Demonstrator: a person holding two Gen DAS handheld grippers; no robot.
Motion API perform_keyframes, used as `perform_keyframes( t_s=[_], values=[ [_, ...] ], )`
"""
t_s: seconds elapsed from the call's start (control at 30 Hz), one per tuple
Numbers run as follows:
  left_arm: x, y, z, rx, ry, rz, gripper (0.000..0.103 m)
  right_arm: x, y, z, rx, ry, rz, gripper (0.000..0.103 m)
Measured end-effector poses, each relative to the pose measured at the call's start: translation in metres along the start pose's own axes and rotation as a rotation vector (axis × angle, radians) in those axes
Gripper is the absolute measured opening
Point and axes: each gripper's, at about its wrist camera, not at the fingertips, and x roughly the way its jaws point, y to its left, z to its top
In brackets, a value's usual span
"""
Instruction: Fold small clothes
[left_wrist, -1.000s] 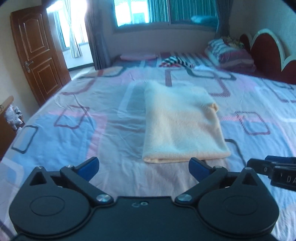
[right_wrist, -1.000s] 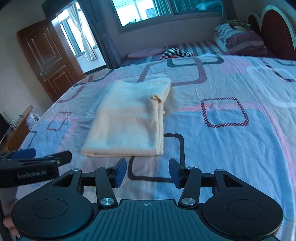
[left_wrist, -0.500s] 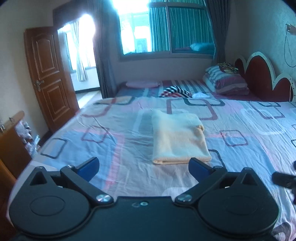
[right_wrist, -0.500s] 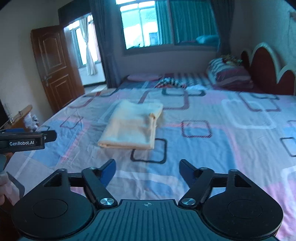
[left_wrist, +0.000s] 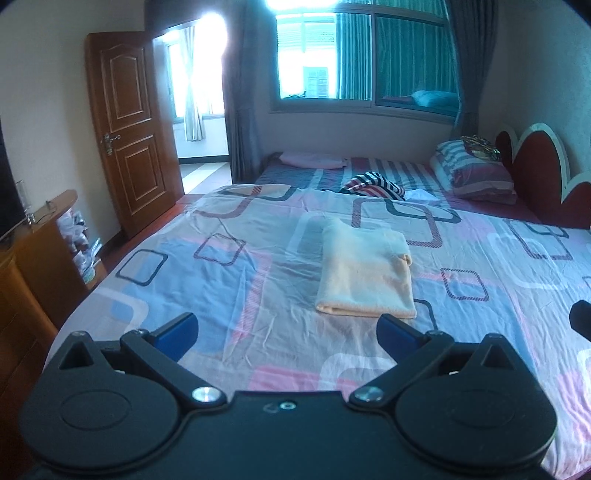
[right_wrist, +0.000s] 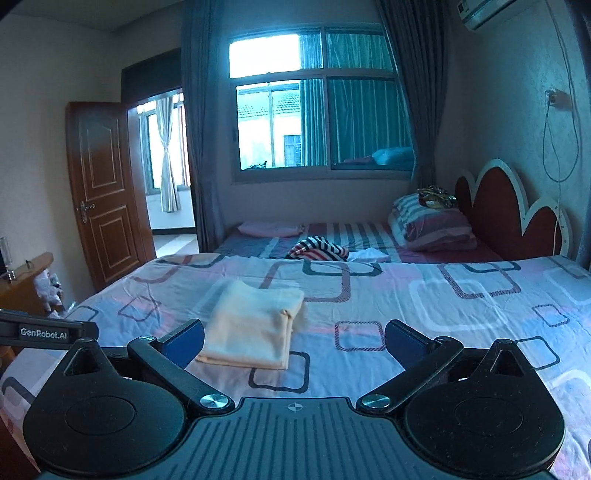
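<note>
At far left a brown door (left_wrist: 136, 129) stands open. My left gripper (left_wrist: 287, 326) hangs over the bedsheet (left_wrist: 207, 295) with its fingers spread wide, nothing between them. The folded cream cloth (left_wrist: 365, 273) lies flat on the bed ahead, apart from both grippers. My right gripper (right_wrist: 294, 338) has just been opening and stands wide, holding nothing. A dark red headboard (right_wrist: 517, 218) stands at right.

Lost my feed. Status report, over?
Both hand-held grippers, left and right, open, empty. Cream garment folded on the bed. Nothing in the way.
</note>
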Motion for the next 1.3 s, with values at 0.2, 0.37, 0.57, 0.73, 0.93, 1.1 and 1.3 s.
perform_keyframes(
  t_s=[0.2, 0.37, 0.57, 0.73, 0.93, 1.1, 1.3],
  values=[
    [-0.016, -0.006, -0.01, -0.009, 0.006, 0.012, 0.102, -0.019, -0.017, -0.003, 0.042, -0.006, 0.024, 0.103],
    [-0.028, -0.013, -0.016, 0.003, 0.001, 0.015, 0.102, -0.03, -0.021, -0.006, 0.049, -0.005, 0.031, 0.103],
    [-0.04, -0.016, -0.019, -0.003, -0.013, 0.012, 0.102, -0.042, -0.021, -0.01, 0.042, -0.008, 0.042, 0.103],
    [-0.045, -0.016, -0.019, -0.005, -0.02, 0.02, 0.102, -0.047, -0.023, -0.011, 0.036, -0.012, 0.048, 0.103],
    [-0.051, -0.018, -0.02, 0.004, -0.031, 0.03, 0.102, -0.048, -0.025, -0.01, 0.044, -0.011, 0.057, 0.103],
    [-0.052, -0.019, -0.02, 0.003, -0.033, 0.03, 0.102, -0.049, -0.024, -0.01, 0.039, -0.011, 0.064, 0.103],
    [-0.052, -0.019, -0.02, 0.002, -0.031, 0.029, 0.102, -0.049, -0.023, -0.01, 0.033, -0.011, 0.071, 0.103]
  ],
)
